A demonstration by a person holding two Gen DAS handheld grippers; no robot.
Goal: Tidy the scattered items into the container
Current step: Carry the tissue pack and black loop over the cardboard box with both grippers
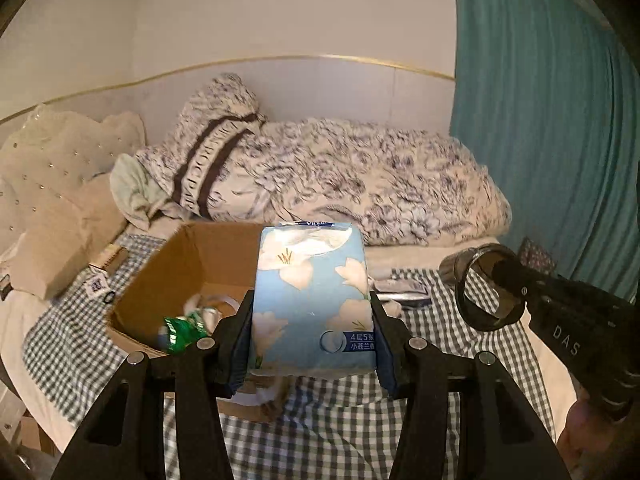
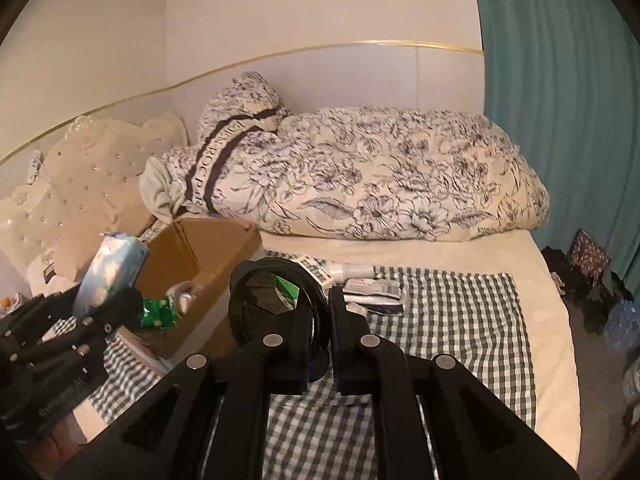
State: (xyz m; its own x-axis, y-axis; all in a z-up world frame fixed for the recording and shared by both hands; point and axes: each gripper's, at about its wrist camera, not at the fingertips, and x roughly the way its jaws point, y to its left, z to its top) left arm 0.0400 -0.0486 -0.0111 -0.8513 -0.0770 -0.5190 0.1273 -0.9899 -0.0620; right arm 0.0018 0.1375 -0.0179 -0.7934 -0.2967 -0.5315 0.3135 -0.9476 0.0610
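The left tongs (image 1: 312, 340) are clamped on a blue tissue pack (image 1: 310, 300) printed with white flowers, one pad pressed to each side; the pack stands upright at the centre of the left wrist view, lifted clear of the checked blanket (image 1: 340, 432) on the bed; in the right wrist view the same pack shows at the left edge, tilted, above the dark body of the left tongs.

The right tongs (image 2: 320, 340) are clenched on the rim of a dark cup (image 2: 276, 312), its open mouth facing the camera at the centre of the right wrist view; the rim sits pinched between the two nearly closed pads; in the left wrist view the cup appears at the right, held out over the blanket, with part of a hand (image 1: 592, 432) at the lower right.

Behind and left of the tissue pack sits the cardboard box (image 1: 180, 264), open on the bed; inside it lie a green wrapper (image 1: 180, 328) and some pale items too blurred to tell.

Small white packets (image 2: 372, 288) lie on the blanket just beyond the cup; a floral quilt (image 2: 380, 176) is bunched along the wall, and a teal curtain (image 2: 560, 100) fills the right of the frame.
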